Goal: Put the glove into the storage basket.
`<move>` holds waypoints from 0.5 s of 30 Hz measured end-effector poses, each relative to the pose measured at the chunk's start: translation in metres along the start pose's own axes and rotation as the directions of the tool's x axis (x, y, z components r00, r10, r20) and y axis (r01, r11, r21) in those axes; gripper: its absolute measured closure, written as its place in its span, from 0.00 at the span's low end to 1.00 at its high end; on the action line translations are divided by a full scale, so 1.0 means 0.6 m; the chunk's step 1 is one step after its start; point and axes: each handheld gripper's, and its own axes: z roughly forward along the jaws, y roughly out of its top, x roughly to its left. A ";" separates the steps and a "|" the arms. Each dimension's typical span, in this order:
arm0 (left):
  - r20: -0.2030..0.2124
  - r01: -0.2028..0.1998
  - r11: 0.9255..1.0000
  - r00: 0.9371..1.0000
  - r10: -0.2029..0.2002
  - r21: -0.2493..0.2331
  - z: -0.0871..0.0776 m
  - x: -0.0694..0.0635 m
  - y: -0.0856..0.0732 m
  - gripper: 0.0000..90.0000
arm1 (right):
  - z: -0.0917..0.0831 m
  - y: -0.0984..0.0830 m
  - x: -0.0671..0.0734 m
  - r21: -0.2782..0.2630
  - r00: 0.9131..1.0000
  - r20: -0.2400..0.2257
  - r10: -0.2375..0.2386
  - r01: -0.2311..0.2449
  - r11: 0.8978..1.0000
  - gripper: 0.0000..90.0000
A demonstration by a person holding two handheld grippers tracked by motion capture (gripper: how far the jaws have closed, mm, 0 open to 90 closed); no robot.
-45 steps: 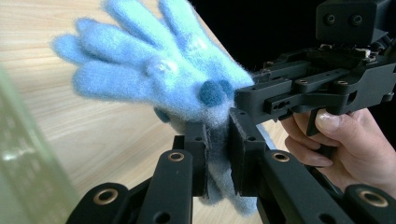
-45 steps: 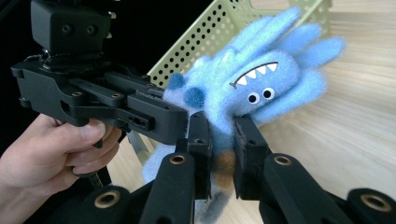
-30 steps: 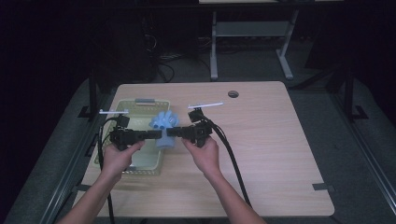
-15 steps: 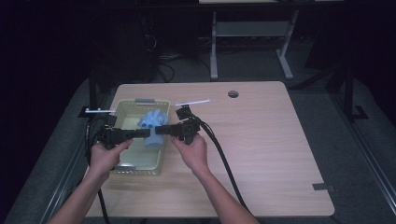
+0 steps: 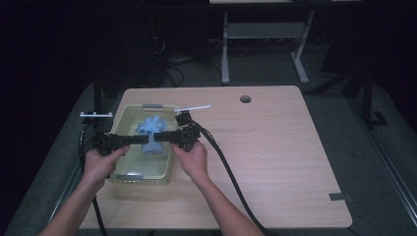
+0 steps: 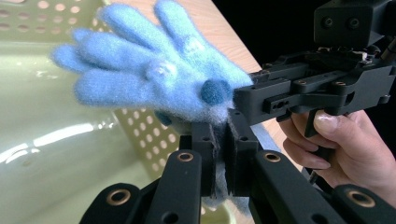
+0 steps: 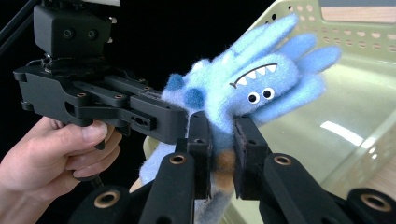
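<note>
A fluffy light-blue glove (image 5: 150,129) with a toothy face (image 7: 256,84) hangs over the pale green perforated basket (image 5: 129,109). Both grippers hold it from opposite sides. My left gripper (image 5: 143,139) comes in from the left and is shut on the glove's cuff (image 6: 223,140). My right gripper (image 5: 159,137) comes in from the right and is shut on the cuff as well (image 7: 219,144). The glove's fingers (image 6: 140,60) spread out above the basket floor. In each gripper view the other gripper shows close by, a hand on its handle (image 6: 327,140) (image 7: 51,149).
The basket stands at the left of a wooden table (image 5: 275,147). A round cable hole (image 5: 245,99) lies at the table's far edge and a grey tape mark (image 5: 339,197) near the front right corner. Black cables (image 5: 226,167) trail from the right gripper across the table.
Both hands have moved left and a little away from me with the glove, from the basket's right rim to over its middle. Both grips are unchanged.
</note>
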 end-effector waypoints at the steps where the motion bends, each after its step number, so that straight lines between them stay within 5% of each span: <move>1: -0.004 0.001 1.000 1.000 -0.001 0.003 -0.001 0.002 0.000 0.94 | 0.003 0.000 -0.001 0.001 1.000 -0.003 -0.001 0.001 1.000 0.88; 15: -0.098 -0.017 0.999 0.995 0.022 0.052 -0.011 0.015 0.000 0.94 | 0.044 -0.003 -0.006 0.028 1.000 0.003 0.028 -0.028 0.999 0.88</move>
